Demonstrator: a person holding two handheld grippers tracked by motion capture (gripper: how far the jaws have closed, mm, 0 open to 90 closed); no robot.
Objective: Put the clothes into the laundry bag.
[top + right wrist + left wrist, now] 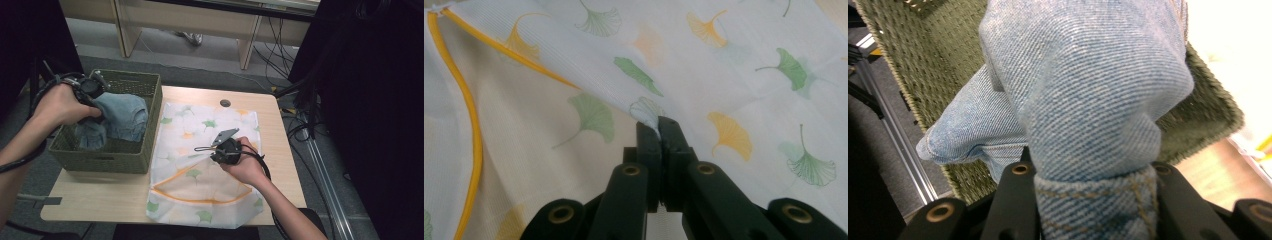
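Leftmost, a green woven rectangular basket (107, 159) is sitting at the table's left edge, serving as the source bin. Within and above it, a bundle of pale blue denim jeans (120, 116) is being lifted by the left gripper (95, 90), whose black jaws are clamped together on a stitched fold of the denim (1093, 205), the rest hanging over the basket. Centre, a white mesh laundry bag printed with green and orange ginkgo leaves (210, 125) is lying flat on the light wooden table (100, 195), its orange-trimmed mouth (200, 192) facing the person. The right gripper (226, 148) is pinching the bag's upper layer (659, 122), jaws closed on the cloth, apparently raising it so the mouth gapes to receive the jeans.
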